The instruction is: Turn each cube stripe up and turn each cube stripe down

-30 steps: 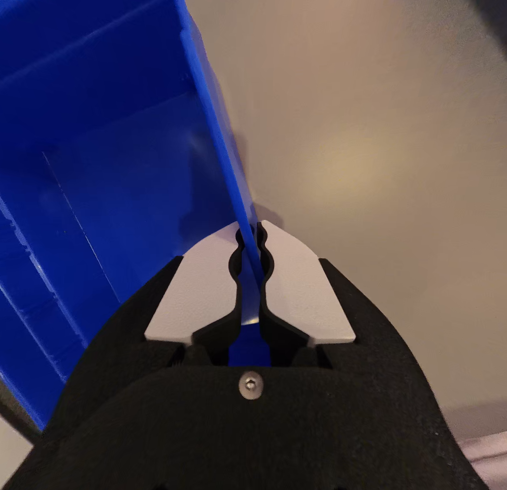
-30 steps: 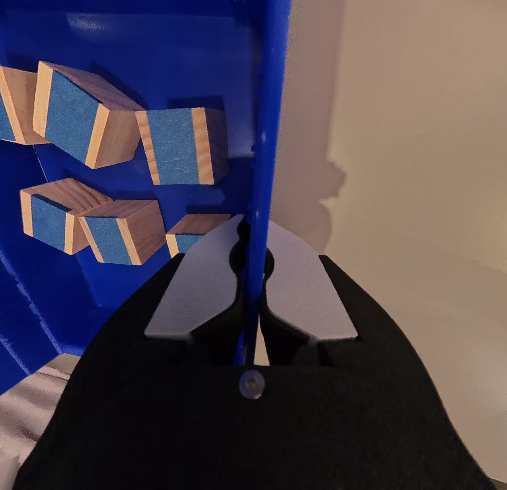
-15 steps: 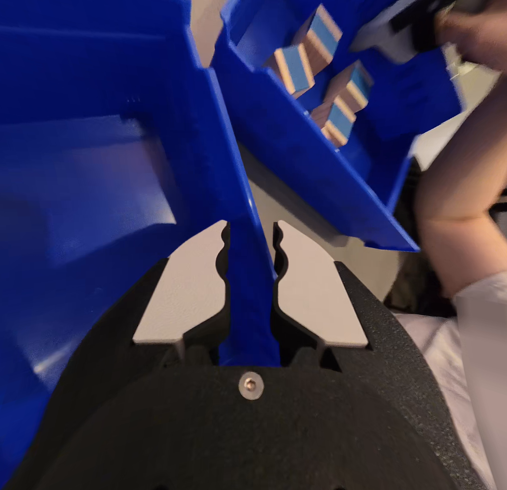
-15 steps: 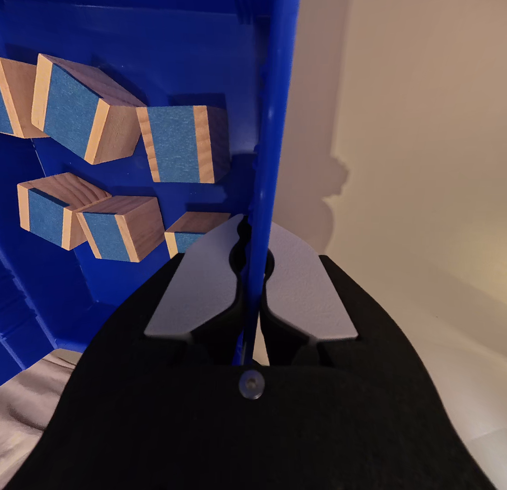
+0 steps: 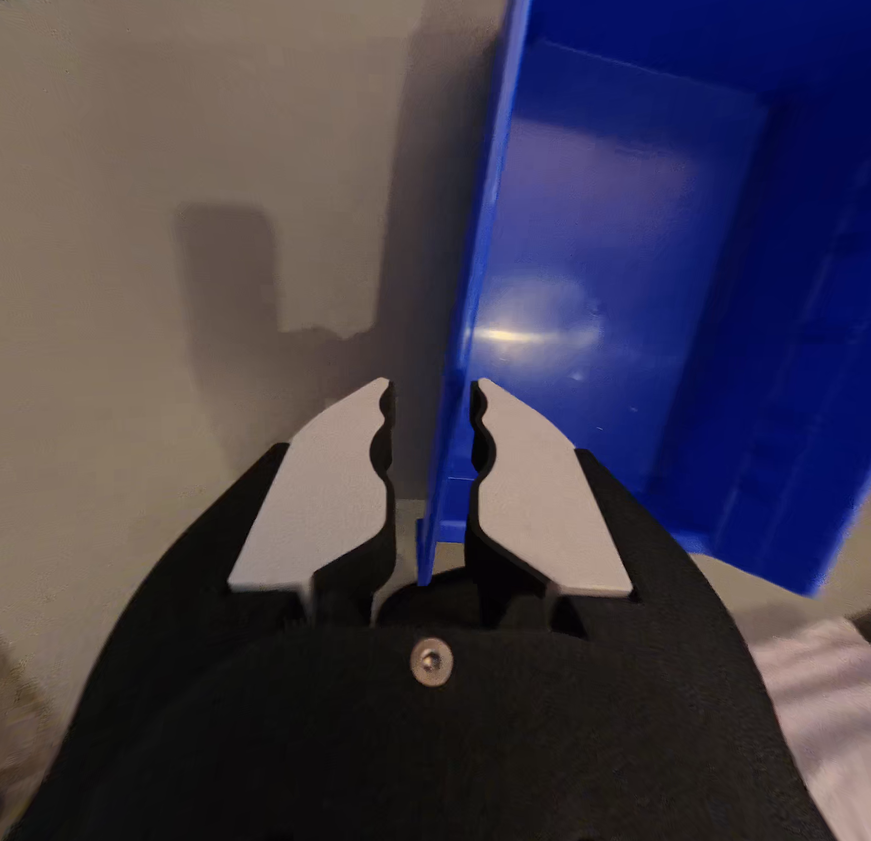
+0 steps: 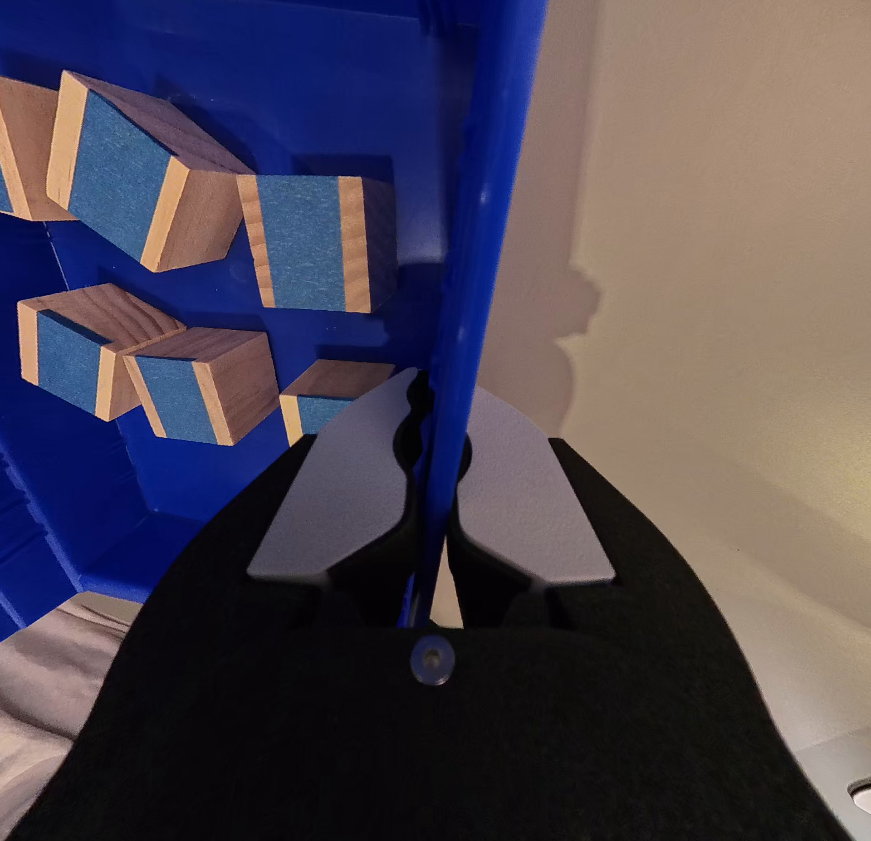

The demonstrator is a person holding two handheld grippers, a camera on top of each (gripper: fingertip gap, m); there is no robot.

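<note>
I am seeing my left gripper (image 5: 431,385) standing with its jaws apart, straddling the side wall of an empty blue bin (image 5: 627,271); that wall is running toward 12 o'clock, closer to the right-hand finger, and I cannot tell whether it is touching. My right gripper (image 6: 440,385) is clamping the side wall of a second blue bin (image 6: 490,205). The striped wooden cubes (image 6: 311,243) are lying inside it from 9 to 11 o'clock of the fingertips, blue stripes facing the camera.
</note>
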